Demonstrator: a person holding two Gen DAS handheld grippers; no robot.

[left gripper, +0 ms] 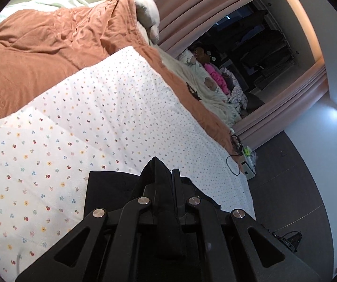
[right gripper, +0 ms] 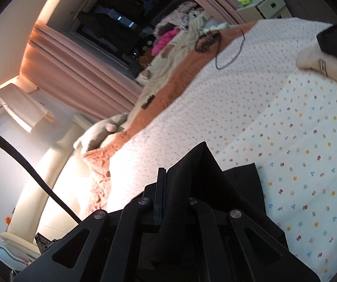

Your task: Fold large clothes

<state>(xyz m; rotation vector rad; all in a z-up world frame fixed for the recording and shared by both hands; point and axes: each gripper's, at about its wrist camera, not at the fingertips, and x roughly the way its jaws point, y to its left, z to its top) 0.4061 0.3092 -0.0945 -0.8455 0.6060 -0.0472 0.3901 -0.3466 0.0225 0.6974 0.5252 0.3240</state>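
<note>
A black garment [left gripper: 112,188] hangs from my left gripper [left gripper: 168,171], whose jaws are shut on a fold of it that rises to a peak between the fingers. It drapes over a white flowered sheet [left gripper: 86,122] spread on the bed. In the right wrist view my right gripper [right gripper: 166,171] is shut on another fold of the black garment [right gripper: 243,183], which spreads down to the right over the flowered sheet [right gripper: 297,141]. A person's forearm [right gripper: 333,68] and the other gripper's dark body show at the upper right.
An orange quilt [left gripper: 39,54] covers the bed beyond the sheet, with a pale plush toy [left gripper: 144,7] at its far edge. Piled clothes [left gripper: 215,80] and a black cable [left gripper: 233,162] lie along the bed's side. Pink curtains [left gripper: 203,7] and dark floor [left gripper: 286,188] border it.
</note>
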